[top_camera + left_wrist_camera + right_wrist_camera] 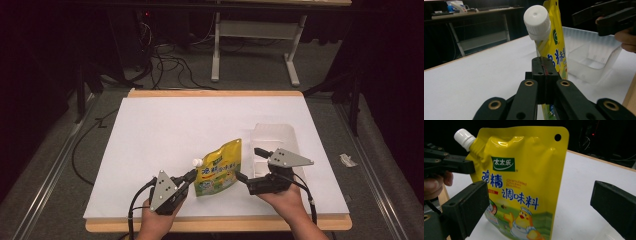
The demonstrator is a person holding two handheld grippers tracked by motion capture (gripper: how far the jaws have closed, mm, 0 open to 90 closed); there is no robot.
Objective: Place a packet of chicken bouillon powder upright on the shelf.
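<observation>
A yellow spouted seasoning pouch (220, 167) with a white screw cap (197, 162) stands upright on the white sheet (165, 130). My left gripper (191, 176) is shut on the pouch's left edge just below the spout. In the left gripper view its jaws (544, 63) are pressed together, with the pouch (556, 47) and cap (537, 21) rising behind them. My right gripper (248, 163) is open just to the right of the pouch. In the right gripper view the wide jaws (540, 195) frame the pouch's printed face (524, 170) without touching it, and the left gripper (456, 165) grips its edge.
A clear plastic compartment tray (272, 135) sits behind the right gripper, also seen past the pouch (594, 62). The white sheet lies on a wooden board (215, 93). Cables and a white desk frame (252, 30) are on the floor beyond.
</observation>
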